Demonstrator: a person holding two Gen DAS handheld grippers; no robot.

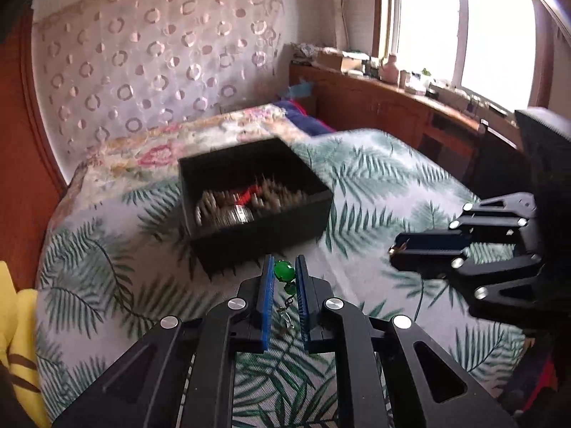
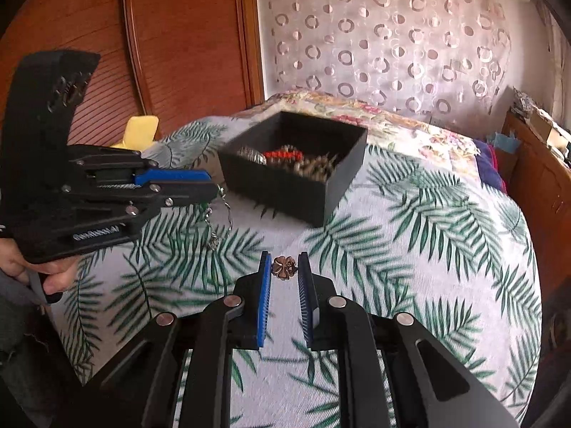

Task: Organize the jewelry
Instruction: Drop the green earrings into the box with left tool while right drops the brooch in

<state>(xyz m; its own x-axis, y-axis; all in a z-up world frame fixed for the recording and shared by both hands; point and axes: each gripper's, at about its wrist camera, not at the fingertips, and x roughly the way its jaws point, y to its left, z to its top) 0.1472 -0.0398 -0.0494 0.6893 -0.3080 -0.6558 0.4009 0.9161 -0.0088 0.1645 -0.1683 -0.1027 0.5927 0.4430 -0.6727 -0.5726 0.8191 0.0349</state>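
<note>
- The green pendant sits pinched between the left gripper's narrow blue fingers, its chain dangling below.
- The flower-shaped piece is clamped at the tips of the right gripper, fingers narrow around it.
- Both hang above the leaf-print bedspread, short of the black box, which already holds beads and other jewelry.
- Step in hand, as I judge it: carrying both pieces to the box. Next calls for clearing its near wall, then releasing over the inside.
- Open bedspread surrounds the box; the two grippers are close, so one should go first.
</note>
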